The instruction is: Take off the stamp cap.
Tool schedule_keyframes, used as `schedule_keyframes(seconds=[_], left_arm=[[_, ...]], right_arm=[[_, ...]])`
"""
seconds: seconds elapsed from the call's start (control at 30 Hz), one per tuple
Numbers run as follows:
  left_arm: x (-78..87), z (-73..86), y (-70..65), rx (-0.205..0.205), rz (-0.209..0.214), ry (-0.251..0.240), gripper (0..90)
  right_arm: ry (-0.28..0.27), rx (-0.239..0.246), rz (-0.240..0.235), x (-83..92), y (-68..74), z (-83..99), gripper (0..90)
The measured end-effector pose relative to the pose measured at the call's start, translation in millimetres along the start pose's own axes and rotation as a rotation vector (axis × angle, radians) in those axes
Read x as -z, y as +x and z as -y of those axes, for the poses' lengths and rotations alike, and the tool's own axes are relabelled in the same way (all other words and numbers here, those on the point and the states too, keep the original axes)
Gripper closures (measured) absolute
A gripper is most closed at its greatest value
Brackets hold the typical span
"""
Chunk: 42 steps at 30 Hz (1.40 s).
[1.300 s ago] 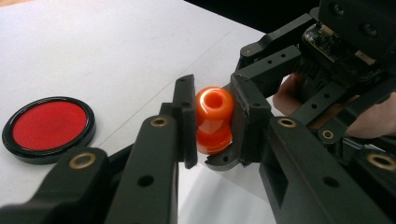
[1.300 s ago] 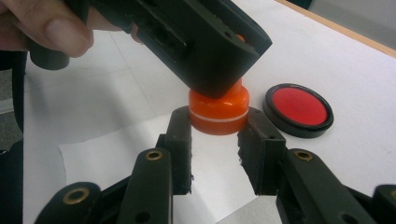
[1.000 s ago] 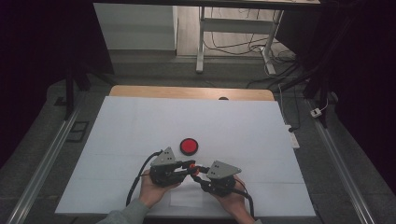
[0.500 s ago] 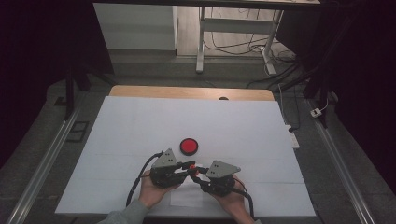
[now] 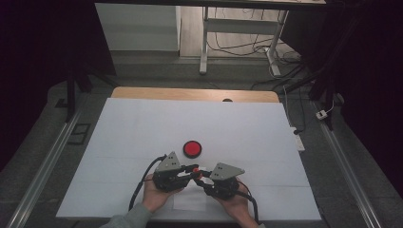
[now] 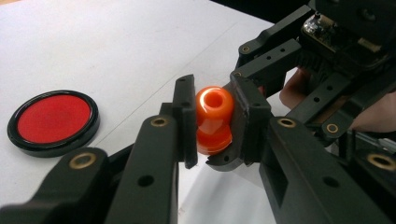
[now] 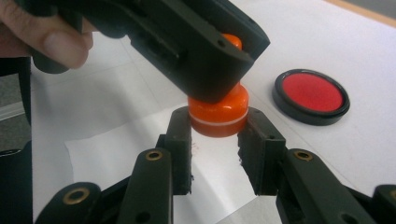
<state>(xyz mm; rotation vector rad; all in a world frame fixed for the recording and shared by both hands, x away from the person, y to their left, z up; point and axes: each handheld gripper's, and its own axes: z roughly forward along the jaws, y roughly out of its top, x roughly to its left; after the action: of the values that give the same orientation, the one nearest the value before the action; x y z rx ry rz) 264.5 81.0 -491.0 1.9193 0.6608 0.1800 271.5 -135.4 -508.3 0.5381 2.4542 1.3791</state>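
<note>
One orange piece [image 6: 214, 120] — two tongs, left tongs [image 6: 212, 126] and right tongs [image 7: 215, 140], gripping.

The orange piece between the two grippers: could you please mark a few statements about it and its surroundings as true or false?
1. The left gripper clamps the orange piece between its jaws. True.
2. The orange piece has a hole in one end. True.
3. The red disc is held by the right gripper. False: it lies free on the white table, beyond both grippers.
4. The right gripper's jaws sit at either side of the piece's wider end. True.
5. The red disc has a white rim. False: its rim is black.
</note>
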Motion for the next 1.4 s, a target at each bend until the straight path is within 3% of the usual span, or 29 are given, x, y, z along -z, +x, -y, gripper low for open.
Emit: schedule_keyframes(seconds=[0.03, 0.07, 0.1, 0.13, 0.17, 0.27, 0.67, 1.4], left_arm=[[1.0, -0.2, -0.4, 0.002, -0.008, -0.014, 73.8], [7.2, -1.9, 0.8, -0.003, -0.053, -0.055, 73.8], [16.7, -4.9, 7.7, 0.032, -0.053, -0.094, 73.8], [24.5, -6.3, 14.6, 0.059, -0.031, -0.113, 73.8], [27.6, -5.9, 17.5, 0.054, -0.027, -0.099, 73.7], [23.9, -3.6, 16.4, 0.048, -0.024, -0.08, 73.6], [21.1, -4.9, 15.5, 0.044, 0.029, -0.052, 73.2], [31.4, -5.9, 18.7, 0.027, 0.005, -0.06, 73.0]], right_arm=[[0.007, 0.014, 0.005, 1.0, 0.3, -0.5, 65.6], [0.011, 0.02, 0.014, 1.4, 0.4, -0.6, 65.6], [0.048, 0.052, 0.031, 0.5, 0.2, 1.6, 65.6], [0.066, 0.048, 0.045, 0.6, -0.4, 6.2, 65.5], [0.039, 0.023, 0.044, 2.4, -1.9, 8.8, 65.5], [0.004, 0.039, 0.046, 6.1, -1.4, -1.3, 65.4], [-0.017, 0.039, 0.057, 13.3, -5.6, 2.8, 65.0], [-0.043, -0.007, 0.115, 41.9, -24.6, 17.4, 64.8]])
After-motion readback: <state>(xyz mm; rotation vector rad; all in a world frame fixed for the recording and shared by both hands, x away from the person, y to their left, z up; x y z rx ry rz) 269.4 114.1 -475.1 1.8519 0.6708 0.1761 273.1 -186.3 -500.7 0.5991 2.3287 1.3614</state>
